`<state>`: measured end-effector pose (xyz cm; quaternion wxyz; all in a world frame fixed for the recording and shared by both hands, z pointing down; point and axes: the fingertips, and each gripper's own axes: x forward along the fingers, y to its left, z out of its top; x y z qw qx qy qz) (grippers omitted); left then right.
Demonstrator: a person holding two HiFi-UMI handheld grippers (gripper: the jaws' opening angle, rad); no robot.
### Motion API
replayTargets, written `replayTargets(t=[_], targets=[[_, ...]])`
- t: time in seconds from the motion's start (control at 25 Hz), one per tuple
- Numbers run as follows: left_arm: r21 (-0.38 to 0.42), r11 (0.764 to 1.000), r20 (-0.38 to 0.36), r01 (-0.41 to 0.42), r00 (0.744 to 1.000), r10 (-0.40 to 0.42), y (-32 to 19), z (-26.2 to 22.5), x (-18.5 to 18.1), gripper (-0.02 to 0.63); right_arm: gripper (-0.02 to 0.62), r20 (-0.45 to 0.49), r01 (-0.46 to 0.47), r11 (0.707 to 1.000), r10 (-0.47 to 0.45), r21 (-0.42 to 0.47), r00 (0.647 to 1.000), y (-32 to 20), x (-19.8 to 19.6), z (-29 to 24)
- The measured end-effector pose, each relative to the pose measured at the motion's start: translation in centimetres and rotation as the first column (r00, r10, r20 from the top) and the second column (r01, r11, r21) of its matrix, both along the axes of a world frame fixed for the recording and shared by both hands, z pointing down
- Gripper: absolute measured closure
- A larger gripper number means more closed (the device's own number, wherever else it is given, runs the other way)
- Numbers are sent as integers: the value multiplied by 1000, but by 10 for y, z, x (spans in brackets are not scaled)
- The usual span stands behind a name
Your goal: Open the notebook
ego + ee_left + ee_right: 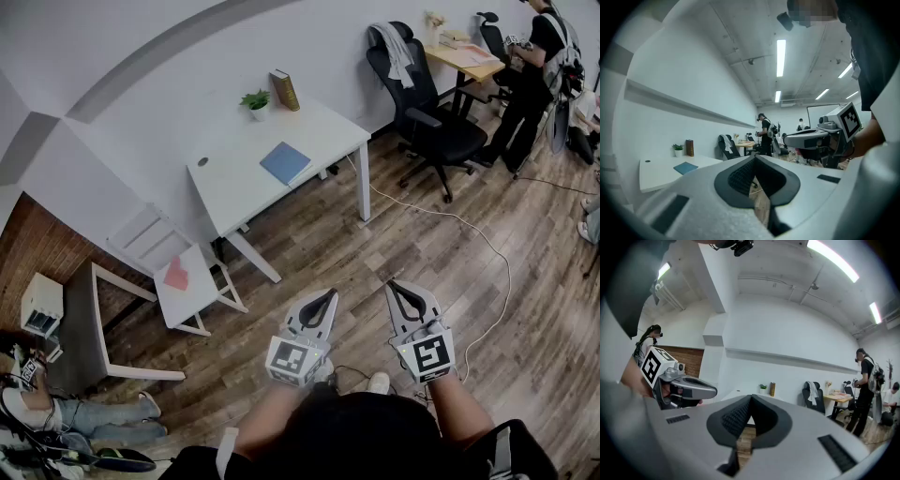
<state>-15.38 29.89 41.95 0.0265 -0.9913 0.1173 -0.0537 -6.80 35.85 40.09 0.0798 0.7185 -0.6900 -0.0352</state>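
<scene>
The blue notebook point(285, 162) lies closed on the white table point(234, 187) by the far wall; in the left gripper view the notebook point(685, 167) shows small at the left. Both grippers are held side by side over the wooden floor, well away from the table and pointing toward it. My left gripper point(328, 296) point(754, 157) is shut, its jaws meeting at the tip with nothing between them. My right gripper point(395, 285) point(751, 397) is shut too and holds nothing.
On the table's far edge stand a brown book point(285, 90) and a small potted plant point(255, 101). A black office chair point(427, 103) is right of the table. A low white side table point(192, 286) stands at the left. A cable point(473, 234) runs over the floor. A person point(527, 75) stands by a wooden desk point(464, 58).
</scene>
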Motion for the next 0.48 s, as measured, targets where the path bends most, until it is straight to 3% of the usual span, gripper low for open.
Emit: replayTargets(t=[0.2, 0.48], targets=[[-26, 1000, 35, 12, 999, -11, 17, 12, 5, 601, 594, 61, -4, 1000, 3, 8, 998, 17, 7, 2], [-12, 998, 64, 67, 996, -66, 15, 25, -1, 601, 594, 43, 34, 999, -35, 38, 998, 22, 12, 0]])
